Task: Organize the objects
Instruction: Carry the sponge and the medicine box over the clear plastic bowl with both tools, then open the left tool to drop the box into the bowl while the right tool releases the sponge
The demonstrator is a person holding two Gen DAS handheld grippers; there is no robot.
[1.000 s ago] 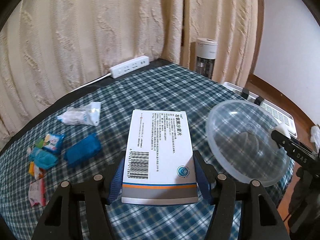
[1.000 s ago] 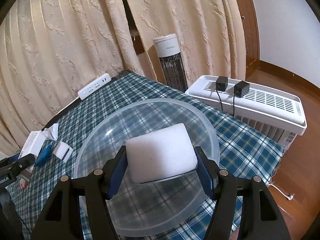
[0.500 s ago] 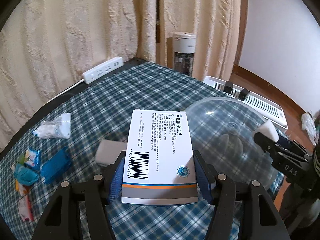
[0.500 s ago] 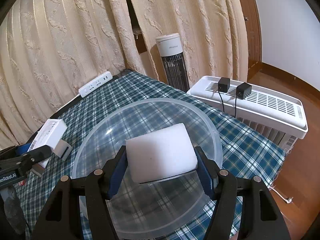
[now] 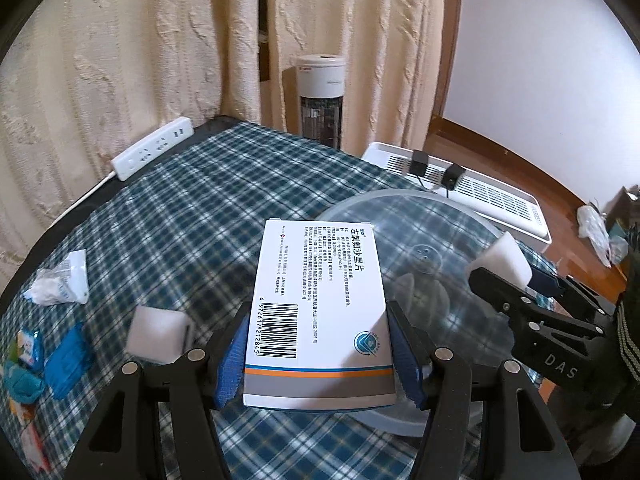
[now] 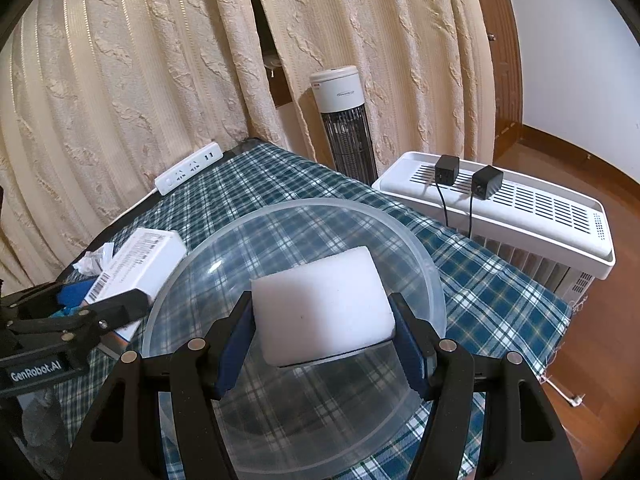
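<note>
My left gripper (image 5: 318, 334) is shut on a white medicine box (image 5: 318, 300) with a barcode and an orange stripe. The box hangs at the left rim of a clear plastic bowl (image 5: 432, 216). In the right wrist view the same box (image 6: 140, 262) shows at the bowl's left edge. My right gripper (image 6: 324, 320) is shut on a white sponge block (image 6: 322, 302), held over the inside of the bowl (image 6: 434, 280). From the left wrist view that sponge (image 5: 506, 262) sits above the bowl's right side.
On the checked cloth (image 5: 200, 216) lie a second white block (image 5: 158, 334), a blue packet (image 5: 66, 356), a crumpled white wrapper (image 5: 60, 284) and small snack packs (image 5: 24, 354). A power strip (image 5: 154, 152) lies by the curtain. A white heater (image 6: 520, 212) and tower fan (image 6: 344, 120) stand beyond the table.
My left gripper has carried the medicine box to the right, up to the bowl's rim. The right gripper and its sponge have stayed over the bowl.
</note>
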